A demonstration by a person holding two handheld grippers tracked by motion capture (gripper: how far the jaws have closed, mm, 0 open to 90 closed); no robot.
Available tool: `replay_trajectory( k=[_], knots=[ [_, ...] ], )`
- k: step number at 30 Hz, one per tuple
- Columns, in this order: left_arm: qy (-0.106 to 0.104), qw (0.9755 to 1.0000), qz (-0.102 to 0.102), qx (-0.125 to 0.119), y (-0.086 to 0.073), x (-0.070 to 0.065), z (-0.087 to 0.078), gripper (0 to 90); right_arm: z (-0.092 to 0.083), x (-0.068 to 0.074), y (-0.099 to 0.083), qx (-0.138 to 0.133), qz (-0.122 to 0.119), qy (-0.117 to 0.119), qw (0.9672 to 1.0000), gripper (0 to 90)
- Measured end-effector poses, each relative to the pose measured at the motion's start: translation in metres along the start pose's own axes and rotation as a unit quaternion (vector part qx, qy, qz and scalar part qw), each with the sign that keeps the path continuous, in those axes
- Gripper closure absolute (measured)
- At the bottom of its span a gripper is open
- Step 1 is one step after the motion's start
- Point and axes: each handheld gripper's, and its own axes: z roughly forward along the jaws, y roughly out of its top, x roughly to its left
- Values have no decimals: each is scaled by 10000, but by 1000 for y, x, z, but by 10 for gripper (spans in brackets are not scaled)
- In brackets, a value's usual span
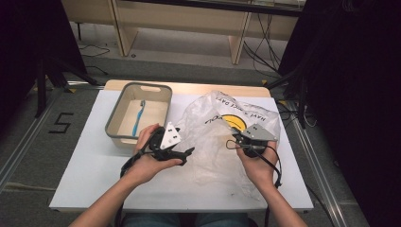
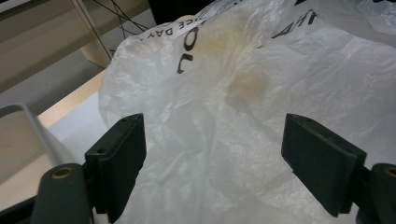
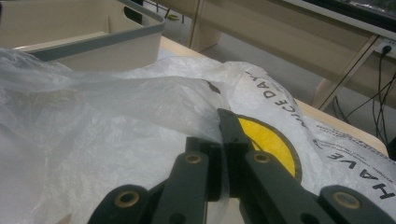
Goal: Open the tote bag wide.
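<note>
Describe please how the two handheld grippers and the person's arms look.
Each hand carries a black tool: the left gripper and the right gripper. Both have two flat rectangular black jaws on black links with brass-coloured pivot rivets, a grey three-cornered plate with small holes on top, and a trailing black cable. The forearms are bare, with no sleeves visible.

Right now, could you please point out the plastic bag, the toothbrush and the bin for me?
plastic bag (image 1: 222, 137): high view, its crumpled clear middle.
toothbrush (image 1: 138, 118): high view, mid-handle.
bin (image 1: 115, 117): high view, its left rim.
</note>
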Motion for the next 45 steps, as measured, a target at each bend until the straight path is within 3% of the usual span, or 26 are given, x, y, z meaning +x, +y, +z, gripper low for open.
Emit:
replay_trajectory(
  k=[9,23,45],
  knots=[
    [271,9987,-435,-70,-14,34,-27,202,0,1,0,4,-15,27,10000,900],
    [592,9954,-741,116,-26,68,-41,202,0,0,-1,41,8,56,10000,900],
    [794,9908,-1083,185,-37,92,-48,203,-1,-2,-2,54,74,14,10000,900]
  ],
)
